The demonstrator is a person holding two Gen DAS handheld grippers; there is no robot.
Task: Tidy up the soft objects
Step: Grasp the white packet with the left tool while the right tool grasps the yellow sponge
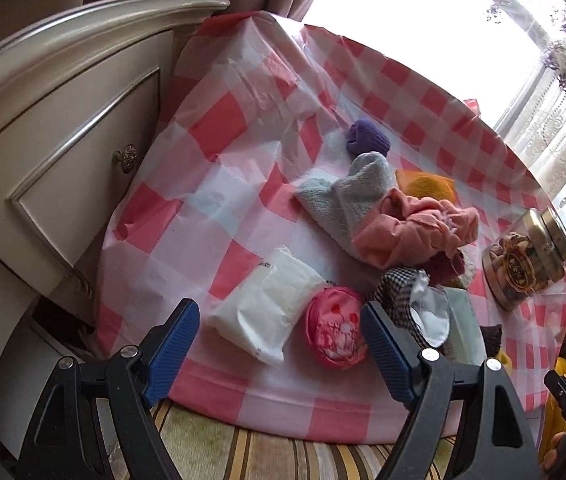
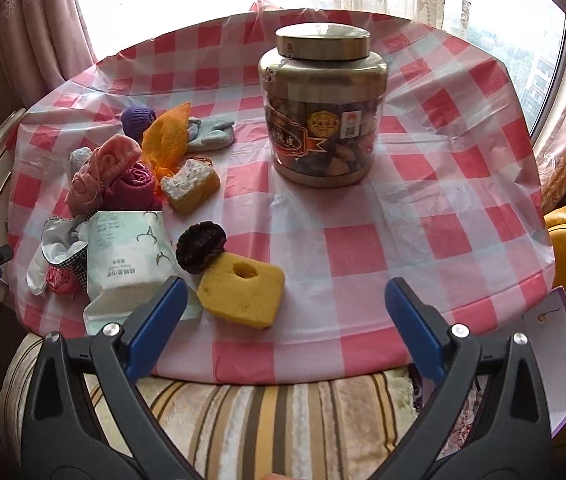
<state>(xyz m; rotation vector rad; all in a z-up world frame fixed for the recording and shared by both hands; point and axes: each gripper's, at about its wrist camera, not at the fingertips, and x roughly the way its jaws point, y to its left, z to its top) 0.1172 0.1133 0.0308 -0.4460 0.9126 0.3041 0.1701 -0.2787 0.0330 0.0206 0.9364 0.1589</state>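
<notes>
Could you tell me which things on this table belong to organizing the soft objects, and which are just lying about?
Part of the job:
- yellow sponge
- tissue pack
- pink cloth
- grey towel
- purple sock ball
- white packet

Just lying about:
- lidded jar
- checked tablecloth
- dresser

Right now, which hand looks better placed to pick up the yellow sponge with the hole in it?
Probably the right. The right gripper hangs open with the yellow sponge just ahead, beside its left finger. The left gripper, also open, faces the white packet and pink ball; its view does not show the sponge.
</notes>
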